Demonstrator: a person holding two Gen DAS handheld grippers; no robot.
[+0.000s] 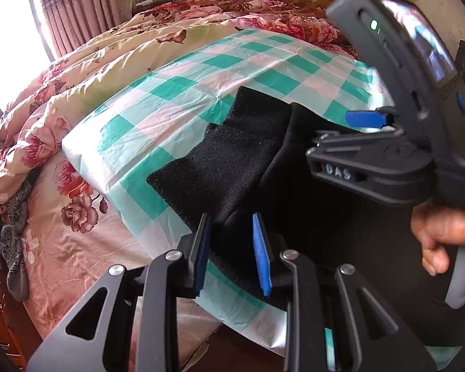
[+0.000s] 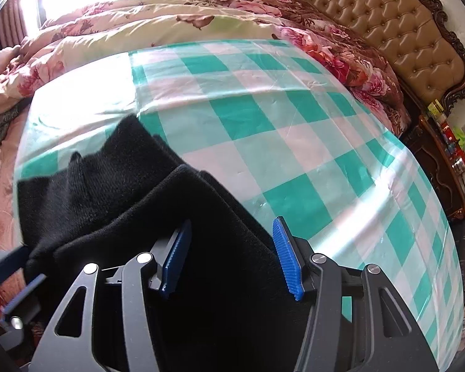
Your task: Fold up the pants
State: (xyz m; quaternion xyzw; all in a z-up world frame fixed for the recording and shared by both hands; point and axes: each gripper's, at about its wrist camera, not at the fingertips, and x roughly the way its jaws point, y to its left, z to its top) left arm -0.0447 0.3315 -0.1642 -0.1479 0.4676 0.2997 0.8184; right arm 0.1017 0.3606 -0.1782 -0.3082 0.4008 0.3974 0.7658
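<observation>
The black pants (image 2: 114,192) lie bunched on the checked sheet (image 2: 294,142) spread over the bed (image 1: 77,248), their ribbed cuffs toward the floral quilt (image 1: 108,62). The left hand-held gripper (image 1: 232,248) hangs spread above the near edge of the cloth, pinching nothing. The right hand-held gripper (image 2: 232,254) is spread too, its blue pads (image 2: 286,254) either side of the dark fabric

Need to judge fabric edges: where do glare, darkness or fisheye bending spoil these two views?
Left wrist: window blown out, black pants keep knit texture near the cuff, go featureless toward the right. Right wrist: glare whitens the checked sheet; pants folds readable at left, flat black below; sheet edges bow.
</observation>
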